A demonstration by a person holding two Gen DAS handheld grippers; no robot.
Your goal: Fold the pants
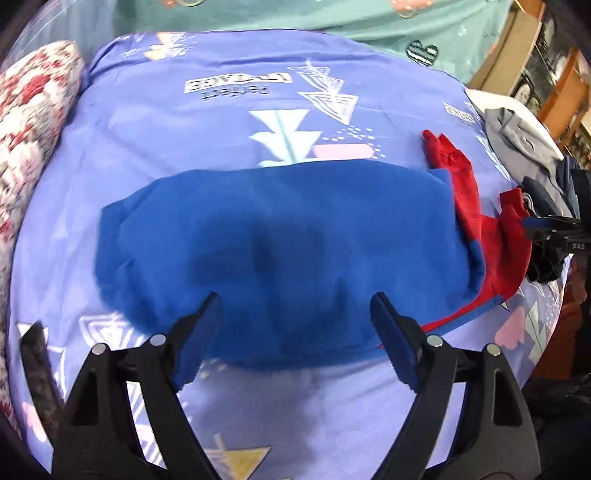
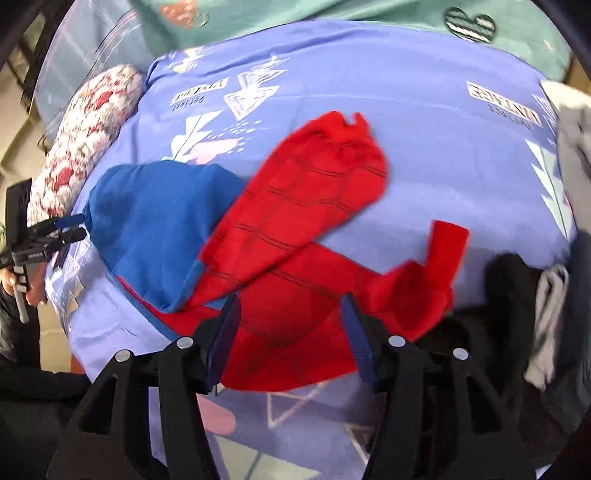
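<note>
The pants (image 1: 277, 240) lie on the lavender printed bedsheet (image 1: 184, 122), with a blue upper part and red legs that carry a black web pattern (image 2: 295, 206). One red leg is folded slantwise across the other. My left gripper (image 1: 295, 299) hovers open over the near edge of the blue part, and nothing is between its fingers. In the right wrist view it shows small at the left edge as the left gripper (image 2: 70, 227), beside the blue end. My right gripper (image 2: 291, 299) stands open just above the red cloth near the front, pads apart and not pressing. The left wrist view catches it at the far right as the right gripper (image 1: 546, 225).
A rolled red-and-white floral blanket (image 1: 33, 122) lies along the left side of the bed. A heap of grey and dark clothes (image 1: 517, 136) sits at the right edge. Teal patterned fabric (image 1: 295, 14) lies behind the sheet. Wooden shelves stand at the far right.
</note>
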